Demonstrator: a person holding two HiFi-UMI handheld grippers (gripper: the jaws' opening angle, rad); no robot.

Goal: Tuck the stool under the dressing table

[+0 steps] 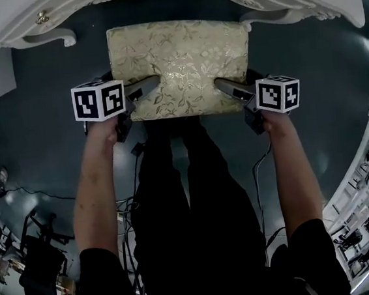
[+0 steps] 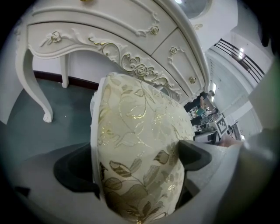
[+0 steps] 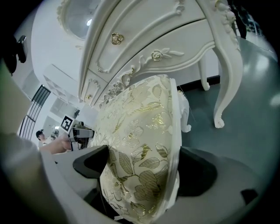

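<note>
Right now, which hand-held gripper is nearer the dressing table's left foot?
Left. The left hand-held gripper clamps the stool end nearest that foot; right hand-held gripper clamps the opposite end.

The left hand-held gripper (image 1: 148, 85), grey with a black-and-white marker cube, sits left of centre in the head view. Its jaws are clamped on the near left edge of the cream gold-leafed stool cushion (image 1: 180, 59). The right hand-held gripper (image 1: 225, 85) mirrors it right of centre, with its jaws clamped on the near right edge. The bare left forearm (image 1: 93, 186) and right forearm (image 1: 295, 171) reach forward, roughly parallel, from black short sleeves.
</note>
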